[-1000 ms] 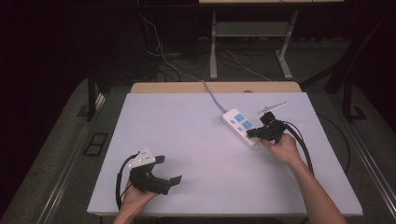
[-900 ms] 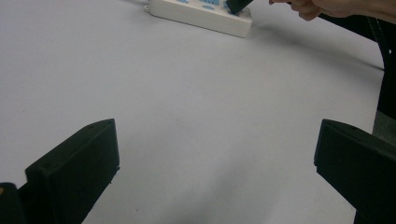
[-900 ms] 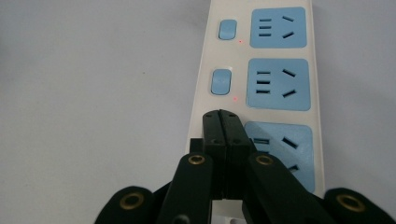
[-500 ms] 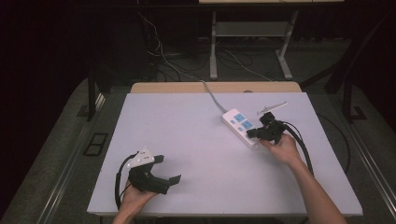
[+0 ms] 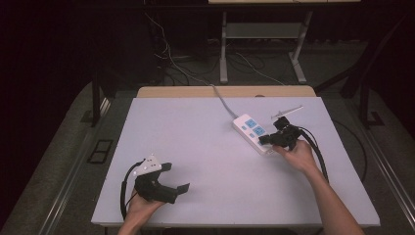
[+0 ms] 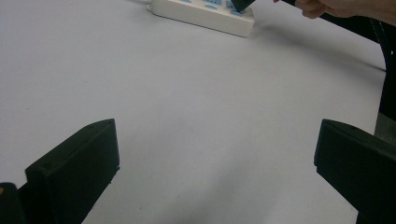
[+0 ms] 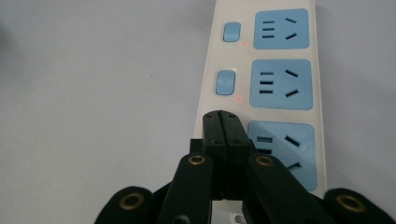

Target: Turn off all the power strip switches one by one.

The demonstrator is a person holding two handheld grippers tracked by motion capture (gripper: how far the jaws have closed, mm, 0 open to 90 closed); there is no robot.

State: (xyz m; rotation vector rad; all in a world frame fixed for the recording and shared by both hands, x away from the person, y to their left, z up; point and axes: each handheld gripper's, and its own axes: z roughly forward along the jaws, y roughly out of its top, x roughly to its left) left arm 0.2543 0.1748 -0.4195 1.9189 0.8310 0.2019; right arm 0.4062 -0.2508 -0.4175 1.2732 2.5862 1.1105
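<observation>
Power strip: the white power strip lies aslant on the right half of your worktop, its grey cord running off the far edge. In the right gripper view it shows three blue sockets, each with a blue switch beside it; small red lights glow by the two farther switches.
Right gripper: your right gripper has its jaws pressed together with nothing between them, their tips over the strip's nearest switch spot, left of the nearest socket. Whether they touch it you cannot tell.
Left gripper: your left gripper sits low at the worktop's near left, well apart from the strip, jaws spread wide and empty.
</observation>
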